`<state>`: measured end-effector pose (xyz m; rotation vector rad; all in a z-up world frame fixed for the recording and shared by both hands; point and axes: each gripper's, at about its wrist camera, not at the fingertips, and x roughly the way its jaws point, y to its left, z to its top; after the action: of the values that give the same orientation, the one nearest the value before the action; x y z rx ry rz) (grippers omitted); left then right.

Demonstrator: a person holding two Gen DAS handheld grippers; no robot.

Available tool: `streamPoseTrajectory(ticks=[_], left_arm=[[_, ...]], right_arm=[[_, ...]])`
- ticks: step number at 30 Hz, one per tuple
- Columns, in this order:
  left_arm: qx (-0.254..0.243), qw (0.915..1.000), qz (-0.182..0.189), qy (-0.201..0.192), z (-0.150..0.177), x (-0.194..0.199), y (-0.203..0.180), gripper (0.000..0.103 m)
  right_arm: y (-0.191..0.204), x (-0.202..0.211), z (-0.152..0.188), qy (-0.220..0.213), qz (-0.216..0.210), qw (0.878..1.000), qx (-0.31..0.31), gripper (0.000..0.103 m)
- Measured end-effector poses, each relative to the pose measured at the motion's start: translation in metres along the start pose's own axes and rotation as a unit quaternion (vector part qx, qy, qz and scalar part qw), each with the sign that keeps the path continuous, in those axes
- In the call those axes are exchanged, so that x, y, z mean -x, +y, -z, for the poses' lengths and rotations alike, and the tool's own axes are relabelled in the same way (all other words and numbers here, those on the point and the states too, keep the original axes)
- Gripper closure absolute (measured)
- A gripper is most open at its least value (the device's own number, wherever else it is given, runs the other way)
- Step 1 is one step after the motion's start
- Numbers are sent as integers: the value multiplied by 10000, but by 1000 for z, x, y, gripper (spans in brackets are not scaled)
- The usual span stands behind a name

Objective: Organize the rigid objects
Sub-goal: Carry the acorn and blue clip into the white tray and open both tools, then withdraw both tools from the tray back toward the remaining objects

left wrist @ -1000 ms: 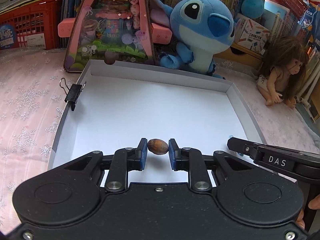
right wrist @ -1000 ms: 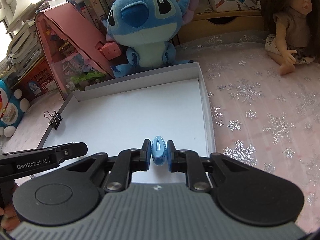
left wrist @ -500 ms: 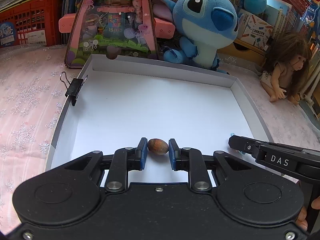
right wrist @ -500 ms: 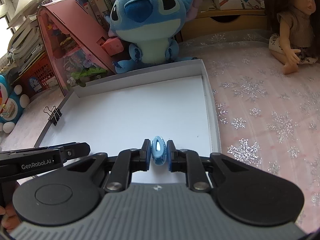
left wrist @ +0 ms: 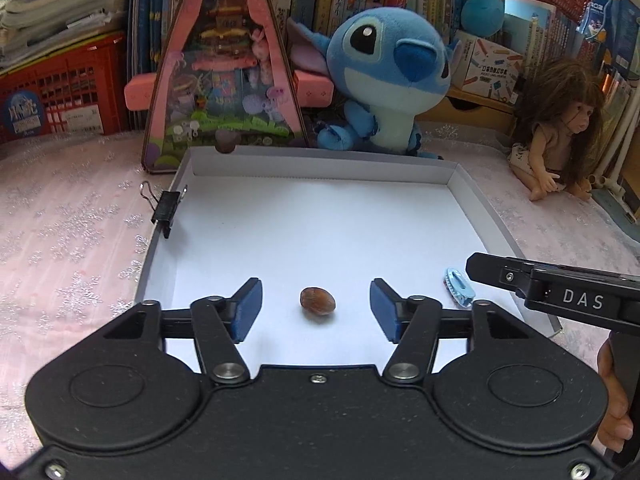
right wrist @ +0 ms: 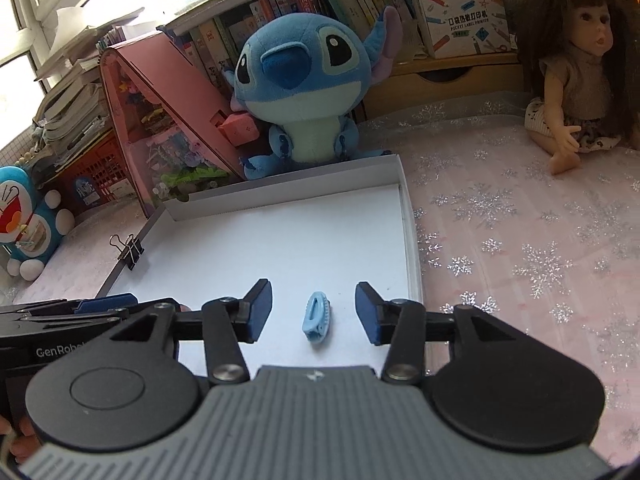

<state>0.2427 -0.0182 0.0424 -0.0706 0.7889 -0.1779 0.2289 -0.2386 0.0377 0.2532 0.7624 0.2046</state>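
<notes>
A shallow white box lid [left wrist: 320, 168] [right wrist: 288, 184] lies on the pink snowflake cloth. A brown nut [left wrist: 317, 300] rests on its floor between the open fingers of my left gripper [left wrist: 316, 312]. A light blue hair clip [right wrist: 316, 317] lies on the floor near the lid's right wall, between the open fingers of my right gripper [right wrist: 314, 312]; it also shows in the left wrist view [left wrist: 458, 285]. A black binder clip [left wrist: 166, 208] [right wrist: 130, 250] grips the lid's left wall. Both grippers are empty.
A Stitch plush [left wrist: 384, 80] and a pink triangular toy house [left wrist: 226, 76] stand behind the lid. A doll [left wrist: 560, 128] sits at the right. A Doraemon toy [right wrist: 24, 216], a red crate [left wrist: 60, 92] and bookshelves stand behind.
Both grippers have opened. The left let go of the nut and the right let go of the blue clip; both objects now lie on the lid's floor.
</notes>
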Motion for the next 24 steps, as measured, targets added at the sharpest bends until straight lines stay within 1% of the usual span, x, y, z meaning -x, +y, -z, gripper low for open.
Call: streamPoseTrajectory(ticks=[1,3,5,6,13,18,20,24], left_arm=[[-34,10000,2,-38,3,6,-2,38],[-116,9999,64,-103,9,15,-4,29],[-205,9995,116,-217,18,26,-8,26],[-244,9992,132,-275,21,32,-9,24],[-449,9972,304,-512,52,66,-17,19],[-337,9967,440,-585,71,83,-15,18],[-323,9962,451,-671,80,89,-14,18],[-455,9951,380,-792,95,99,-14,16]], right_arm=[[0,4,2,-49,6,10000,57,37],[0,13,5,-147,10,9997,170,33],[0,22,9,-222,-20,9995,217,28],[1,26,11,-254,-48,9994,233,27],[7,54,32,-454,-190,9978,454,19],[11,71,49,-580,-213,9960,647,16],[12,77,55,-625,-194,9951,745,16],[13,87,68,-684,-203,9937,866,14]])
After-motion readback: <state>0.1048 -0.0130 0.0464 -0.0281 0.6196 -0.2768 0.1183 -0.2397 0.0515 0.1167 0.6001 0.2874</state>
